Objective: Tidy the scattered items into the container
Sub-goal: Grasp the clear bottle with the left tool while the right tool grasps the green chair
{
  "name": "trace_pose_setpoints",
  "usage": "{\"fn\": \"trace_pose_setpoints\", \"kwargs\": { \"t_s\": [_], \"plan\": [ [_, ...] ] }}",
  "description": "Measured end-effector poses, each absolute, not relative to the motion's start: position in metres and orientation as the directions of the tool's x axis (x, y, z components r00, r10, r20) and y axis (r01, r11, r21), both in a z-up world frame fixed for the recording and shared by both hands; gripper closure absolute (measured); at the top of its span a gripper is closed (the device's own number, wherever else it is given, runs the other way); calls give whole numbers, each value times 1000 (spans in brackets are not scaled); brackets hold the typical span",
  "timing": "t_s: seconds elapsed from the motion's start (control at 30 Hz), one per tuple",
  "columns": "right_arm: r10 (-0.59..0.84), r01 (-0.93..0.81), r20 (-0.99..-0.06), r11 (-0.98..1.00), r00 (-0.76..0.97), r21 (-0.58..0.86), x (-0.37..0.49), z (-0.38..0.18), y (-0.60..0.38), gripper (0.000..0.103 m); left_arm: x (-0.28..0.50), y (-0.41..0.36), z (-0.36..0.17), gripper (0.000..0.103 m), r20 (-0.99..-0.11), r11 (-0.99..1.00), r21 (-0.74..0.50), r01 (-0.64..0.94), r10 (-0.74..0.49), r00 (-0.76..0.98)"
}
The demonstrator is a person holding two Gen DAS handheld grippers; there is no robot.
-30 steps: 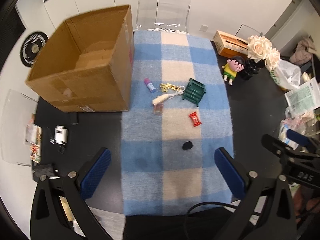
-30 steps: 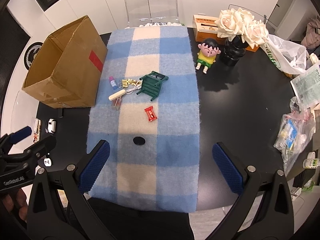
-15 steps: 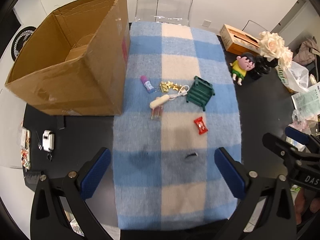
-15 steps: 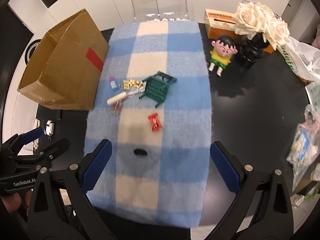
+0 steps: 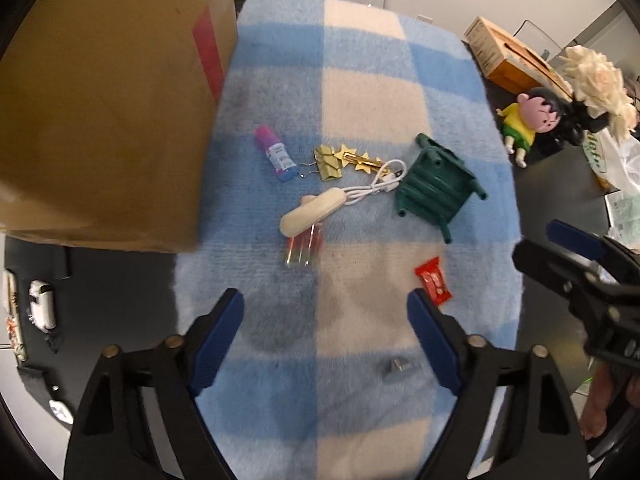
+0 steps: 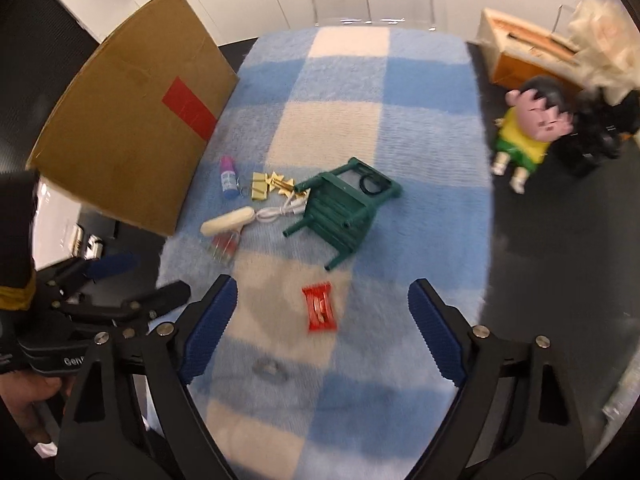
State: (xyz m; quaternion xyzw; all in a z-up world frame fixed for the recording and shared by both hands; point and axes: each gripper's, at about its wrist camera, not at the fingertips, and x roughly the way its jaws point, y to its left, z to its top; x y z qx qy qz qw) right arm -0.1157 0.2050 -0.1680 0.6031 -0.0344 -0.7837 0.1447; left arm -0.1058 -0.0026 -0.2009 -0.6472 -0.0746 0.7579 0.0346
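Both grippers hover over a blue-and-cream checked fleece blanket spread on a black surface, each with jaws wide and nothing between them: the left gripper and the right gripper. The brown cardboard box stands at the blanket's left edge. Scattered on the blanket lie a purple-capped small tube, gold star clips, a cream oblong device with a white cable, a tipped-over dark green toy chair, a red candy wrapper and a small grey piece.
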Motion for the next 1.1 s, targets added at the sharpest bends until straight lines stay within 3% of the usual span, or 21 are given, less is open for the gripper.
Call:
{"fn": "trace_pose_setpoints", "kwargs": {
  "t_s": [0.13, 0.23, 0.33, 0.57, 0.73, 1.1],
  "plan": [
    [-318, 188, -924, -941, -211, 281, -133, -196, 208, 29, -114, -5, -224, 41, -978, -981, -180, 72, 171, -118],
    [-355, 189, -914, -928, -195, 320, -145, -217, 209, 38, -121, -4, -230, 43, -971, -975, -211, 70, 201, -131],
    [-391, 190, -903, -914, -180, 358, -158, -237, 211, 38, -128, 0, -237, 43, -970, -974, -219, 62, 210, -123],
    [-411, 229, -896, -900, -170, 370, -177, -255, 201, 41, -137, -1, -257, 57, -975, -973, -214, 89, 208, -75],
    [-385, 278, -908, -901, -166, 332, -186, -260, 188, 65, -138, -1, -265, 59, -979, -975, -200, 92, 196, -54],
    [-437, 242, -884, -887, -164, 394, -185, -264, 195, 67, -143, -9, -273, 61, -983, -973, -183, 140, 178, -45]
  ]
}}
